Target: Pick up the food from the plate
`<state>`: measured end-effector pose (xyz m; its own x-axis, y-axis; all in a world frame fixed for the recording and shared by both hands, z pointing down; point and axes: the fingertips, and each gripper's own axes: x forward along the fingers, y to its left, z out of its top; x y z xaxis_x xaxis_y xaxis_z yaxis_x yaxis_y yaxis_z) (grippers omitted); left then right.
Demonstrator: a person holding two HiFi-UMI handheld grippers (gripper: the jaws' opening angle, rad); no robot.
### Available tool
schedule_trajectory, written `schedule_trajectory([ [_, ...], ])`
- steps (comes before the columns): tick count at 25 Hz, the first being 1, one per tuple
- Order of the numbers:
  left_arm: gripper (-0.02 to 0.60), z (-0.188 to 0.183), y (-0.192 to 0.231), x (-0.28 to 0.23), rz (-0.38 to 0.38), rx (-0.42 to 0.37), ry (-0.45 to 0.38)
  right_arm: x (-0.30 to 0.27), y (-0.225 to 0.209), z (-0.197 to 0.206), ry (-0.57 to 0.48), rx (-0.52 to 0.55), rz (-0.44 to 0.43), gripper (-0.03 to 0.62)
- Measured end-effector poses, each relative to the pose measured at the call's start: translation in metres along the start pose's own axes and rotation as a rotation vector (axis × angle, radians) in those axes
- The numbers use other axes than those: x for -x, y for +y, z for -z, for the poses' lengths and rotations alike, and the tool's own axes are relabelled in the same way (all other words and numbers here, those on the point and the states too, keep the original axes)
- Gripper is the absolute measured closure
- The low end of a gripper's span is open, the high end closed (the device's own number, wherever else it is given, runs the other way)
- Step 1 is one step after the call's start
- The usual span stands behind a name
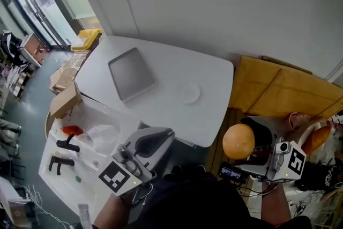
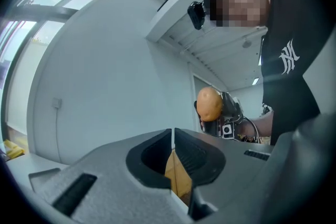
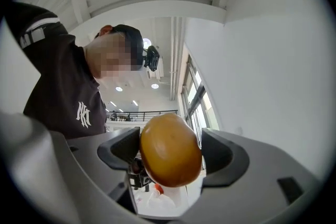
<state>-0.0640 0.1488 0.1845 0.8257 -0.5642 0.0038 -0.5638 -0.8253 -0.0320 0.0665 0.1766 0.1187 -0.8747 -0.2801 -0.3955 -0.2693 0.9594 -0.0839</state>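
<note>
I have the right gripper (image 3: 171, 156) clamped on the round orange-brown piece of food (image 1: 238, 141). Both jaws press its sides, and it bulges above and below them. It is off the small round white plate (image 1: 190, 93) and hangs past the near right corner of the white rounded table (image 1: 177, 56). It sits between that edge and the flat tan cardboard sheets (image 1: 278, 88) against the wall.

My left gripper (image 2: 172, 139) has its jaws drawn together with nothing between them. It sits low over the table's near edge.

The plate lies near the table's right edge. The square grey tray (image 1: 132, 73) lies well apart from it to the left, leaving bare tabletop between them. A second white table (image 1: 59, 179) sits on the near left, carrying black tools and a clear bag, just beside the left gripper.
</note>
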Motion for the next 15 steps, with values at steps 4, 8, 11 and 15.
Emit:
schedule_trajectory([
  [4,0.574,-0.007,-0.006,0.010,0.007,-0.015,-0.021,-0.017,0.015,0.022,0.067,-0.002,-0.043,0.230],
  [8,0.574,-0.003,-0.012,0.010,0.036,-0.031,-0.005,-0.022,0.016,0.028,0.073,-0.009,-0.036,0.230],
  [11,0.574,0.000,-0.016,0.006,0.058,-0.025,0.000,-0.022,0.016,0.031,0.079,-0.007,-0.027,0.230],
  [15,0.574,-0.006,-0.023,-0.004,0.090,-0.043,-0.016,-0.018,0.015,0.036,0.119,0.004,-0.019,0.230],
])
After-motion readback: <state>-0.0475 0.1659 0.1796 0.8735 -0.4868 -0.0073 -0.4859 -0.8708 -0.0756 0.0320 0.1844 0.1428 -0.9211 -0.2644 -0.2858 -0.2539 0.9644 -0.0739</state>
